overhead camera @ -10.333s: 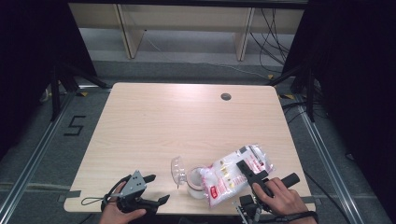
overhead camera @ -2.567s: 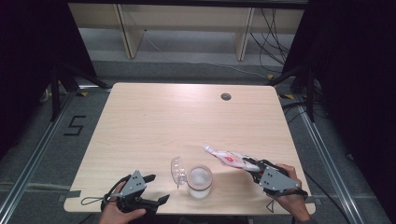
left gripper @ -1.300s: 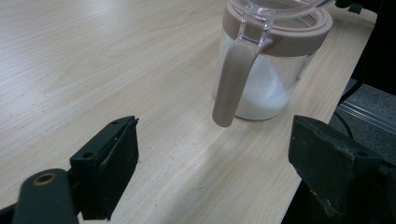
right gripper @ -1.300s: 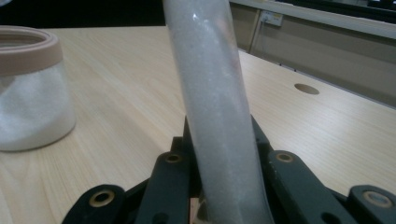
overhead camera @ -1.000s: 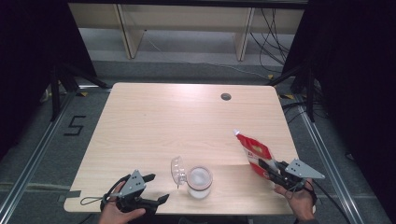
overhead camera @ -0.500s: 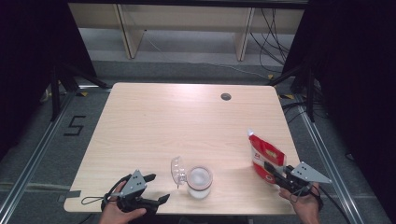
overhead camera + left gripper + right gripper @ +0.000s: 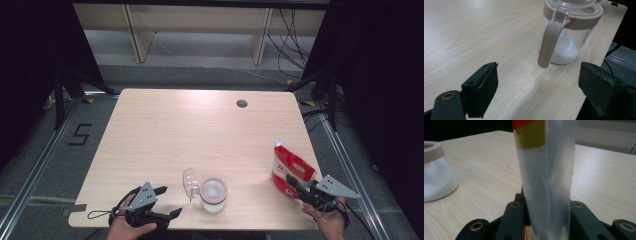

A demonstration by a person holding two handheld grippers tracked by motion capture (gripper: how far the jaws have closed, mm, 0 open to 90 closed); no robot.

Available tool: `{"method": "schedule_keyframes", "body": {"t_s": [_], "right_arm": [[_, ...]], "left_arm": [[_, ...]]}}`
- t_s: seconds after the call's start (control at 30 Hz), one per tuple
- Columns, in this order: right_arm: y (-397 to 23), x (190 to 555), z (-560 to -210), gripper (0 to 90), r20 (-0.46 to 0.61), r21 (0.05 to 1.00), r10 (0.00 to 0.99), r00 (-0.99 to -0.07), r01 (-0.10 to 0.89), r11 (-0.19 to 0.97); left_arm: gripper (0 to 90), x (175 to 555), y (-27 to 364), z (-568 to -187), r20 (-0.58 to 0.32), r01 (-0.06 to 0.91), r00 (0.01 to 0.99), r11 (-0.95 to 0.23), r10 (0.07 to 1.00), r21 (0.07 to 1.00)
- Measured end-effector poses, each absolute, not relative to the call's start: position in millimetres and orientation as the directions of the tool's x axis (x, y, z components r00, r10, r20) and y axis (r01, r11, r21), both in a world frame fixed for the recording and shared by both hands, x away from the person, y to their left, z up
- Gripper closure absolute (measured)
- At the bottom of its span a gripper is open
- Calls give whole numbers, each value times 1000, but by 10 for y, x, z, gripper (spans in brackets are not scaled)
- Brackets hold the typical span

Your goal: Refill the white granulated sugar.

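Observation:
A clear jar [image 7: 213, 194] with a beige rim and white powder inside stands near the table's front edge, its clear lid [image 7: 190, 182] flipped open to the left. In the left gripper view the jar [image 7: 569, 37] stands ahead of the wide-apart jaws. My left gripper [image 7: 165, 202] rests open at the front left. A red and white pouch [image 7: 290, 170] stands upright at the front right, with my right gripper [image 7: 294, 186] shut on its lower part. The right gripper view has the pouch [image 7: 546, 177] squeezed between the jaws and the jar [image 7: 436, 180] at far left.
The light wooden table [image 7: 200, 130] has a round cable hole [image 7: 242, 103] at the back right. Its right edge lies close to the pouch. Dark curtains flank the table, and shelf legs stand behind it.
My right gripper has carried the pouch from over the jar to the table's right front and turned it upright. The left gripper has stayed put.

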State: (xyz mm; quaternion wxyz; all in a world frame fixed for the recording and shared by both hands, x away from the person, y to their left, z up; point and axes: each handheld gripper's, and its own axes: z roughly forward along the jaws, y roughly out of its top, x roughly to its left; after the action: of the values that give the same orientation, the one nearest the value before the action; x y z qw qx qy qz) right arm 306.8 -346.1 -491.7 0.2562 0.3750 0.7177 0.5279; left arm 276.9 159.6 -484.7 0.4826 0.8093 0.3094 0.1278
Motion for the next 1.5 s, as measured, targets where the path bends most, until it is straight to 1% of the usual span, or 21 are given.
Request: {"method": "schedule_keyframes", "body": {"t_s": [0.1, 0.2, 0.27, 0.37, 0.4, 0.43, 0.5, 0.57, 0.6, 0.73, 0.8, 0.87, 0.9, 0.93, 1.07, 1.1, 1.17, 1.23, 1.3, 1.37, 1.5], "right_arm": [[-3487, 3082, -4921, 753, -11, 953, 805, -593, 238, 188], [-3472, 3047, -4921, 743, 38, 945, 813, -582, 285, 160], [-3481, 3059, -4925, 730, 12, 947, 812, -584, 268, 178], [-3469, 3049, -4922, 690, 34, 946, 818, -574, 284, 159], [-3456, 3045, -4927, 669, 29, 948, 829, -559, 279, 155], [-3482, 3074, -4920, 642, -6, 948, 810, -586, 254, 191], [-3490, 3070, -4912, 602, -3, 938, 807, -591, 278, 207], [-3472, 3058, -4913, 578, 37, 940, 813, -580, 296, 169], [-3473, 3071, -4909, 568, 22, 945, 805, -593, 276, 178], [-3446, 2998, -4866, 446, 50, 945, 830, -555, 295, 141], [-3443, 2957, -4847, 423, 61, 946, 838, -543, 298, 125], [-3472, 2921, -4828, 376, 52, 951, 866, -498, 289, 109], [-3485, 2895, -4813, 372, 58, 945, 870, -490, 307, 110], [-3498, 2888, -4816, 368, 52, 950, 870, -490, 293, 109], [-3505, 2781, -4785, 352, 100, 933, 892, -442, 352, 70], [-3511, 2791, -4796, 351, 74, 940, 890, -450, 329, 89], [-3513, 2775, -4795, 338, 66, 936, 884, -462, 337, 106], [-3507, 2753, -4793, 333, 90, 938, 883, -461, 337, 80], [-3533, 2755, -4789, 322, 26, 945, 888, -459, 302, 128], [-3521, 2718, -4774, 301, 54, 935, 888, -456, 336, 116], [-3498, 2663, -4749, 268, 41, 937, 899, -435, 330, 118]], "left_arm": [[160, 2768, 1594, -4845, -92, 378, 775, -343, 625, 860], [160, 2771, 1597, -4845, -88, 377, 776, -348, 625, 858], [159, 2774, 1598, -4845, -88, 378, 777, -350, 624, 857], [159, 2770, 1594, -4846, -93, 379, 776, -344, 624, 859], [160, 2770, 1595, -4845, -92, 378, 776, -343, 624, 860], [159, 2768, 1594, -4846, -98, 382, 773, -338, 626, 860], [159, 2767, 1595, -4846, -99, 384, 772, -336, 628, 860], [160, 2769, 1595, -4845, -93, 378, 775, -341, 625, 861], [160, 2769, 1595, -4845, -93, 378, 775, -342, 625, 860], [160, 2772, 1597, -4848, -88, 378, 775, -347, 626, 858], [159, 2770, 1596, -4848, -92, 381, 773, -344, 628, 858], [159, 2776, 1594, -4853, -98, 381, 773, -335, 627, 862], [160, 2779, 1598, -4852, -93, 378, 774, -339, 626, 862], [159, 2780, 1598, -4853, -95, 380, 773, -338, 627, 861], [160, 2780, 1604, -4845, -90, 379, 770, -340, 632, 861], [160, 2780, 1603, -4846, -93, 381, 769, -336, 633, 861], [160, 2781, 1599, -4852, -96, 380, 770, -333, 631, 863], [160, 2779, 1591, -4854, -98, 383, 773, -338, 626, 860], [159, 2773, 1585, -4849, -98, 387, 769, -338, 632, 858], [160, 2781, 1587, -4851, -103, 385, 773, -333, 626, 861], [160, 2779, 1588, -4852, -105, 385, 773, -331, 626, 862]]}}
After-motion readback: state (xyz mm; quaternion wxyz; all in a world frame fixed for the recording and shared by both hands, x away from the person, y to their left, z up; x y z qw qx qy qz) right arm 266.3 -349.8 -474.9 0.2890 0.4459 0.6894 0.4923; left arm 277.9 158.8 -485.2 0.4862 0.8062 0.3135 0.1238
